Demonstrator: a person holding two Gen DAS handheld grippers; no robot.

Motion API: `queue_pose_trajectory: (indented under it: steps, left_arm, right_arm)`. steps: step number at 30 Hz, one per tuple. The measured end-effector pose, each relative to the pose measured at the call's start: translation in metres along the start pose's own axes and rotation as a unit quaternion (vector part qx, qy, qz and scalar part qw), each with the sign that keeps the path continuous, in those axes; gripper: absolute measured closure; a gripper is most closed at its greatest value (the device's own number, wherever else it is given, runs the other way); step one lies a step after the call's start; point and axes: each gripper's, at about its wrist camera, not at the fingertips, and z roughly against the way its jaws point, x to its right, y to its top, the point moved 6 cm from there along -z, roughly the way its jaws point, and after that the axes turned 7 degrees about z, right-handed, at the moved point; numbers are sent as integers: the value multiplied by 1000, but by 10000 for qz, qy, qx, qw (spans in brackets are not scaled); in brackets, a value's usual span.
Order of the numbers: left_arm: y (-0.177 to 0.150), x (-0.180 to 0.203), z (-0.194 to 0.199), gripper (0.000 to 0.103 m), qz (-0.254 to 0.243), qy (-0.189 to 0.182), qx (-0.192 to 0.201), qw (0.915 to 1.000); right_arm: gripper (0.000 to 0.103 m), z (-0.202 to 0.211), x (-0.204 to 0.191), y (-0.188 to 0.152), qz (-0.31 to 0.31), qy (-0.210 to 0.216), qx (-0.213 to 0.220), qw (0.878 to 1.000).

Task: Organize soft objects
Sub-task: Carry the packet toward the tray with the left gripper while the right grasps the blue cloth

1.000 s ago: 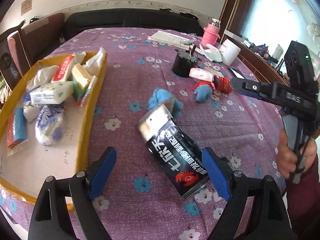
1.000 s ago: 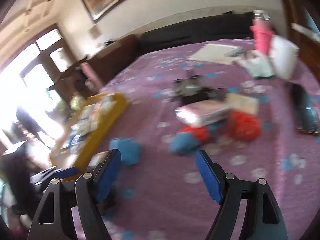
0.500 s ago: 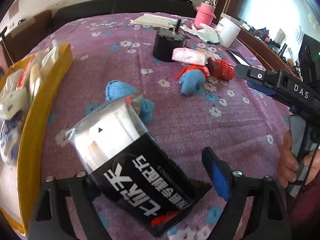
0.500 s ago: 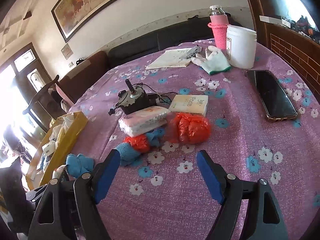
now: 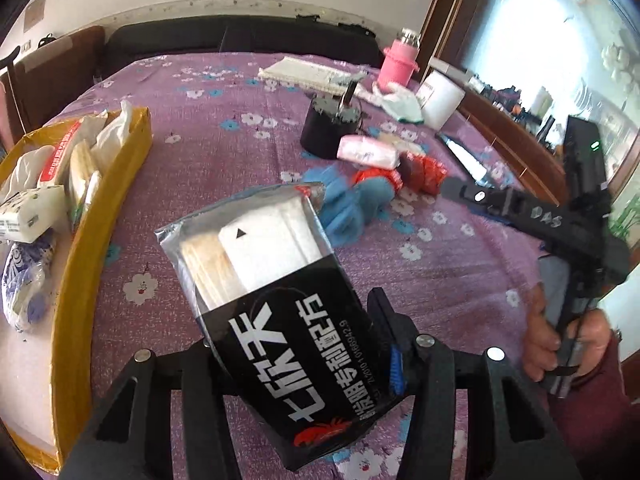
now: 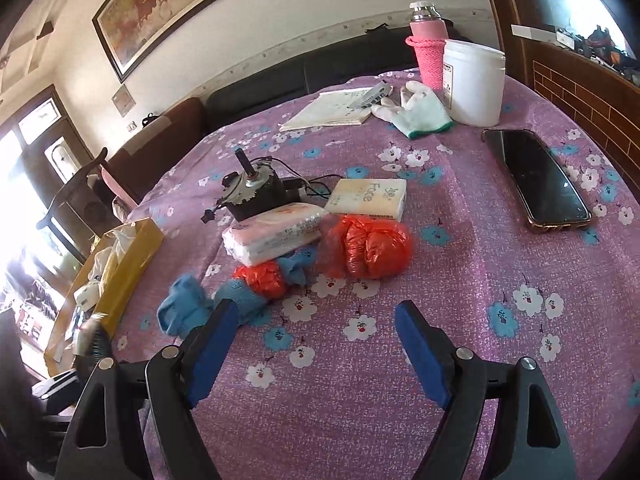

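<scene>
A black-and-silver soft pack (image 5: 280, 292) with white sheets inside stands tilted between the fingers of my left gripper (image 5: 296, 332). Its jaws are closing, and the right blue pad (image 5: 394, 364) presses the pack's edge; the left pad is hidden behind it. A yellow cardboard box (image 5: 104, 216) at the left holds several tissue packs and bags. My right gripper (image 6: 316, 312) hangs open over bare cloth. Just beyond it lie a red plastic bundle (image 6: 368, 248), a blue cloth with a red bag (image 6: 256, 280), a pink tissue pack (image 6: 272, 232) and a cream tissue pack (image 6: 368, 196).
On the purple flowered tablecloth (image 6: 460, 280) a black motor with wires (image 6: 256, 196) sits behind the tissue packs. A phone (image 6: 540, 176) lies at the right. At the far end are a white jar (image 6: 472, 80), a pink bottle (image 6: 428, 52), a glove (image 6: 420, 112) and a notebook (image 6: 332, 112).
My left gripper moved onto the black pack and its jaws closed in around it; the pack now tilts up, close to the camera. The right gripper swung toward the red bundle, then settled, still open.
</scene>
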Motion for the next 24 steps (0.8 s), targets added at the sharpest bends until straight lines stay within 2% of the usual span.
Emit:
queue_pose_trajectory:
  steps: [8, 12, 13, 16, 19, 21, 24]
  left_arm:
    - [6, -18, 36, 53, 388, -288, 415, 9980]
    - [6, -35, 61, 53, 579, -330, 651, 9956]
    - [6, -40, 66, 53, 613, -326, 690, 9952]
    - [5, -54, 82, 53, 727, -304, 834, 9934]
    - [3, -68, 94, 53, 841, -312, 952, 9914]
    - [0, -78, 96, 53, 912, -260, 966, 9908]
    - [-4, -94, 100, 53, 1058, -169, 971, 9895]
  right_arm:
    - [19, -4, 5, 0, 97, -309, -10, 9995]
    - [19, 5, -1, 4, 351, -683, 212, 9968]
    - [19, 7, -6, 5, 381, -661, 236, 9968]
    - [19, 11, -32, 6, 385, -208, 132, 9990]
    - [19, -3, -69, 9, 496, 325, -159, 9981]
    - [19, -19, -100, 11, 947, 299, -342, 9945]
    - [19, -51, -131, 11, 1605, 19, -641, 9850]
